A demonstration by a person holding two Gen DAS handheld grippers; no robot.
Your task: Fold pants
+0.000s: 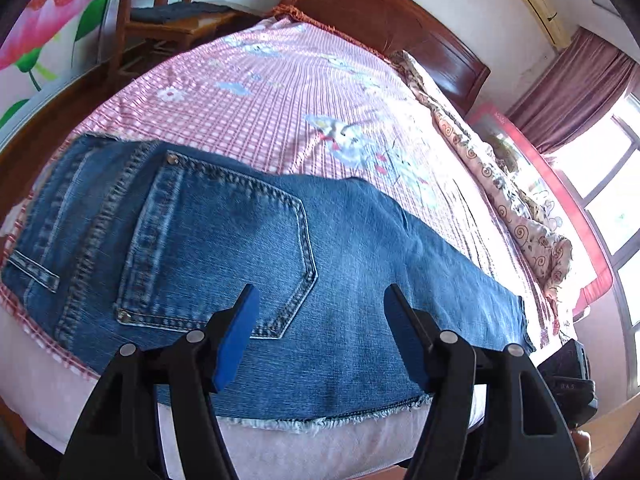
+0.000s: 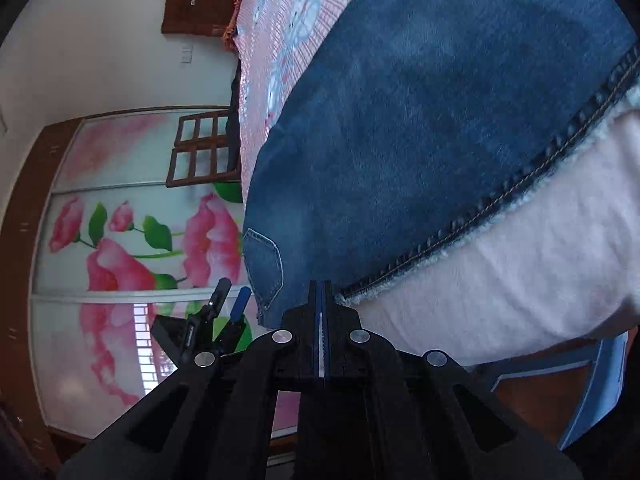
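Both fingers (image 1: 240, 320) above folded jeans (image 1: 340, 260), apart.

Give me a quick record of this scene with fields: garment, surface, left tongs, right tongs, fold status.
garment: blue denim pants, folded flat, back pocket up, frayed hem at the bed's near edge
surface: bed with pink checked bedspread
left tongs: open above the denim, nothing between the blue pads
right tongs: shut, tips at the hem; whether they pinch fabric is unclear
fold status: pants lie in a compact stack; further folding cannot be judged
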